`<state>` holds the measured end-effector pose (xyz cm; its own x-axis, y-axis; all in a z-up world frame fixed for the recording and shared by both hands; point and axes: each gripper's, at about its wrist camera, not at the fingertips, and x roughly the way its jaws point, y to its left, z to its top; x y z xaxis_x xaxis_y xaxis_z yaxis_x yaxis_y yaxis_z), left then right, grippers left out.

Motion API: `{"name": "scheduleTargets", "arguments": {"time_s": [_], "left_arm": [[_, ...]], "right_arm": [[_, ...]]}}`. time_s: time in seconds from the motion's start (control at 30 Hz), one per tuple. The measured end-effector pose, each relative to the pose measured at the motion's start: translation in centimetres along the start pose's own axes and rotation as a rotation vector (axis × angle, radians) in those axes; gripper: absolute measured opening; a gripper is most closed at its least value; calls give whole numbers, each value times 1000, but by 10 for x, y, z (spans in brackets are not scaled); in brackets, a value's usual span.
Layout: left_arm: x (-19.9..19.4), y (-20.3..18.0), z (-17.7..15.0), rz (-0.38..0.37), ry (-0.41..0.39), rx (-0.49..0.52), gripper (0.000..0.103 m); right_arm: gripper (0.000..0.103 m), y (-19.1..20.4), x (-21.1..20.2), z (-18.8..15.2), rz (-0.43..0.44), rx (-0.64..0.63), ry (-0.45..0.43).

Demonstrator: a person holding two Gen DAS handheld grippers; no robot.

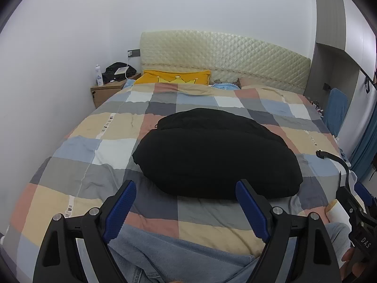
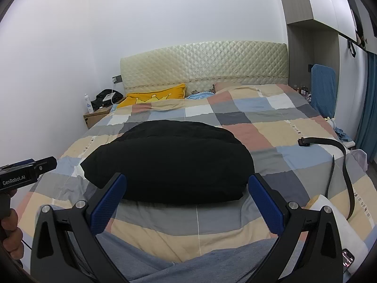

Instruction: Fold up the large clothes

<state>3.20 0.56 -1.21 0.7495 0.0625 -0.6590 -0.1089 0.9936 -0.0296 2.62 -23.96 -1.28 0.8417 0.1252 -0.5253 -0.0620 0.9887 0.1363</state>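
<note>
A black garment (image 1: 216, 155) lies folded in a compact rounded stack on the checked quilt (image 1: 77, 146) in the middle of the bed; it also shows in the right wrist view (image 2: 169, 162). My left gripper (image 1: 186, 188) is open and empty, held just short of the garment's near edge. My right gripper (image 2: 187, 184) is open and empty too, also just before the near edge. Each gripper's body shows at the side of the other's view: the right one (image 1: 360, 214) and the left one (image 2: 26, 172).
A black belt (image 2: 339, 165) lies on the quilt (image 2: 271, 127) at the right. A yellow pillow (image 1: 174, 77) rests against the cream headboard (image 1: 223, 52). A bedside table (image 1: 106, 92) with a bottle and a dark bag stands at the left. A grey-blue cloth (image 1: 179, 259) lies nearest me.
</note>
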Motion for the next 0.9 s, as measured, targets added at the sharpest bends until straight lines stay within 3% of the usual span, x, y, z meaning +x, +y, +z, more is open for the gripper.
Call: {"name": "scheduleTargets", "arguments": {"time_s": [0.9], "left_arm": [[-1,-15,4,-31,3,45,86]], "right_arm": [[103,5,-6,0,-13,-18,-18]]}}
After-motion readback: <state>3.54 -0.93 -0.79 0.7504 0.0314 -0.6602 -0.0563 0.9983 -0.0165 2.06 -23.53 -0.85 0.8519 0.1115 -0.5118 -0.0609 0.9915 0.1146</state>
